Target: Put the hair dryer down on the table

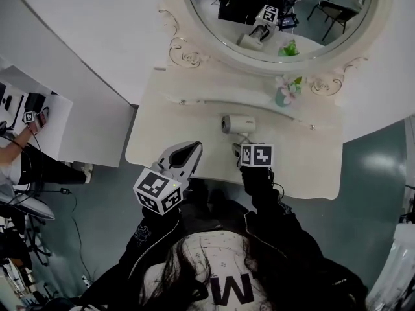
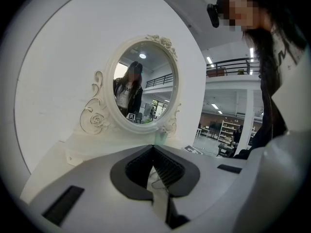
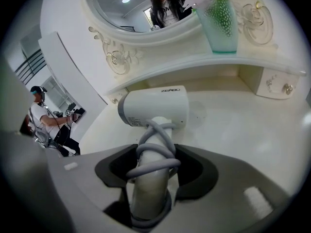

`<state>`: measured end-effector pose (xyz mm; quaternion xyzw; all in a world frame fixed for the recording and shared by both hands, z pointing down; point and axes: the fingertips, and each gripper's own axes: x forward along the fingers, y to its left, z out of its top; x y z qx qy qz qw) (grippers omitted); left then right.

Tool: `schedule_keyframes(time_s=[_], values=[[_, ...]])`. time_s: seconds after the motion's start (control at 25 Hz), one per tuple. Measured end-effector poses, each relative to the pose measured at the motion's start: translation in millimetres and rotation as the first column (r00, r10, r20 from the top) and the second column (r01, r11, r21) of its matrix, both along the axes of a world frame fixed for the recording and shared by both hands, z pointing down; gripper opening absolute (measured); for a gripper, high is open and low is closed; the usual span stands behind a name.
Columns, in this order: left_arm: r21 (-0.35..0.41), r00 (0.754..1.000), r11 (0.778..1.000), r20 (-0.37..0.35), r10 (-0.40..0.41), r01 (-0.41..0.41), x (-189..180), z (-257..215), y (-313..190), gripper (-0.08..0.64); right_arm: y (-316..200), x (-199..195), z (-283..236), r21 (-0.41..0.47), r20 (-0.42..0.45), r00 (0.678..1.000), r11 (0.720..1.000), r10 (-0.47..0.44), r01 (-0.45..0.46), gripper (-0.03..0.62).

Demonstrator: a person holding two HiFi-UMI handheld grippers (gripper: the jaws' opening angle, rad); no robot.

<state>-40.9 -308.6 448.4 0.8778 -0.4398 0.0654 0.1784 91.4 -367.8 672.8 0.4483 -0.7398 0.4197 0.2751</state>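
A person stands at a white vanity table [image 1: 194,118] with a pair of tongs in each hand. The right gripper [image 1: 240,148] is clamped on the handle of a white hair dryer [image 1: 237,124], which sits out over the middle of the table, near the vase [image 1: 283,97] under the oval mirror [image 1: 279,11]. The left gripper [image 1: 191,149] hangs over the near left edge, its jaws together and holding nothing. This looks like the moment of setting the dryer down; whether it already rests on the top cannot be told. The next move probably calls for lowering it until it lies steady, then letting the jaws part. The right gripper view alone shows the grey cord [image 3: 155,152] wound round the handle between the jaws, with the barrel pointing left. The left gripper view shows only the mirror, not the dryer
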Motion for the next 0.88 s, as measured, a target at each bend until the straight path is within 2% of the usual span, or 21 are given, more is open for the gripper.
schedule_keyframes(time_s=[0.44,0.88], values=[[-0.012,1.000,1.000,0.004,0.022,-0.022,-37.6,4.7,-23.8,0.000,-40.5,5.3,9.4,0.020,-0.084,0.990,0.993,0.114,-0.113,0.241],[0.002,0.997,0.997,-0.019,0.076,-0.076,-73.3,-0.3,-56.4,0.000,-75.9,7.7,12.6,0.048,-0.131,0.952,0.961,0.277,-0.273,0.241]])
